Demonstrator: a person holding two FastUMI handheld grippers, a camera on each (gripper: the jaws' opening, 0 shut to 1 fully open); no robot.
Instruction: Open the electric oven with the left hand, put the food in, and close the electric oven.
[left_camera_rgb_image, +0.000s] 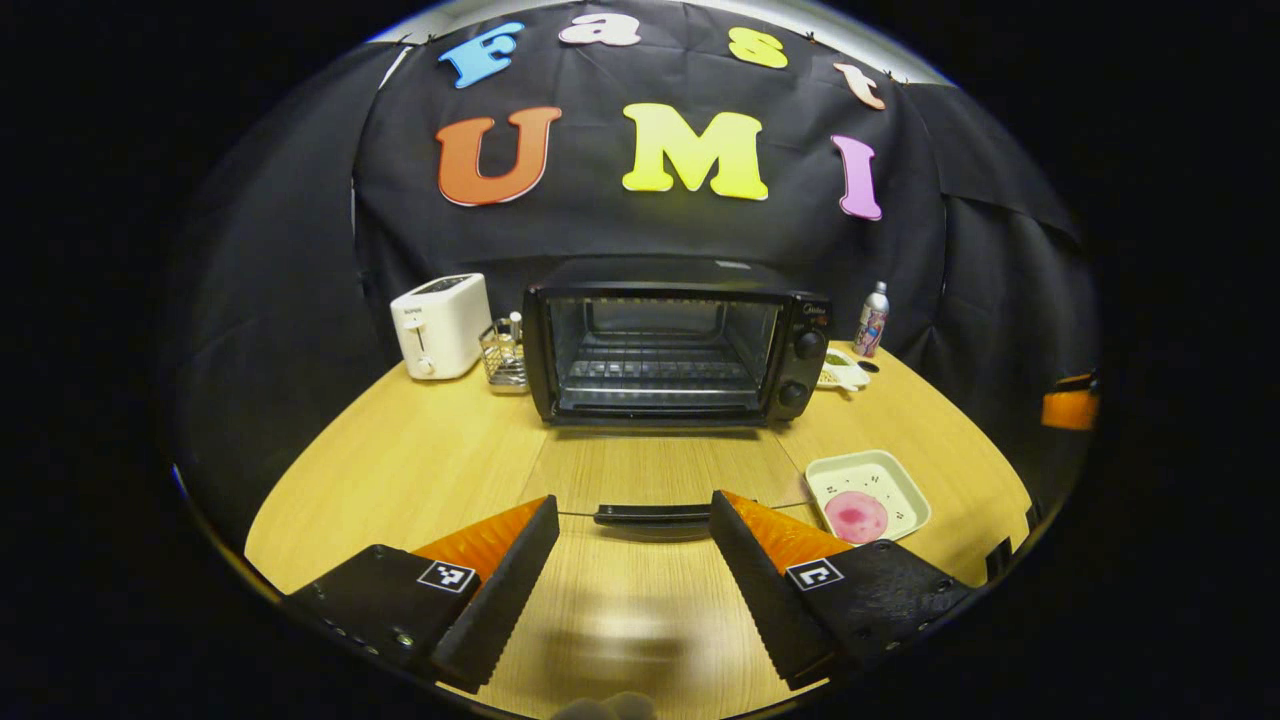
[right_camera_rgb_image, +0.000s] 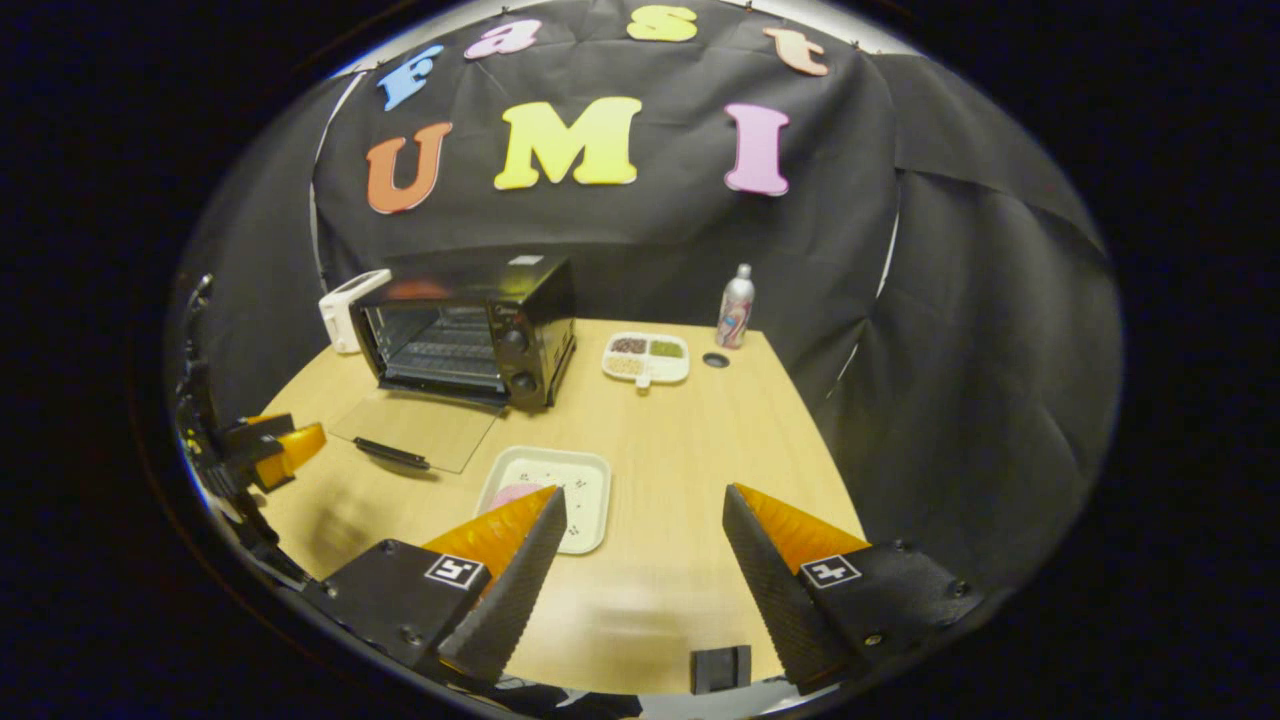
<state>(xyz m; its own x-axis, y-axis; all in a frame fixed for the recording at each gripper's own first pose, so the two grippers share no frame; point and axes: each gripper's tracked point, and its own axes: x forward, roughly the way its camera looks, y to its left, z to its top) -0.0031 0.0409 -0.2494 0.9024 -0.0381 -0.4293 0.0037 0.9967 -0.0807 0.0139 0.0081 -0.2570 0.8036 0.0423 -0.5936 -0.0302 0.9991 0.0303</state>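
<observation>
Wooden table (left_camera_rgb_image: 400, 470): black oven (left_camera_rgb_image: 675, 340) at 12 o'clock, glass door (left_camera_rgb_image: 655, 470) folded flat; tray (left_camera_rgb_image: 868, 492) with pink food (left_camera_rgb_image: 857, 516) at 4 o'clock. Left gripper (left_camera_rgb_image: 632, 575) spread wide, empty, facing door handle (left_camera_rgb_image: 652, 514). Right gripper (right_camera_rgb_image: 645, 575) wide, empty, beside tray

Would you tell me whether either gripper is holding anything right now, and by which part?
Nothing is held. The left gripper is open, just short of the oven door's handle; the right gripper is open above the table.
</observation>
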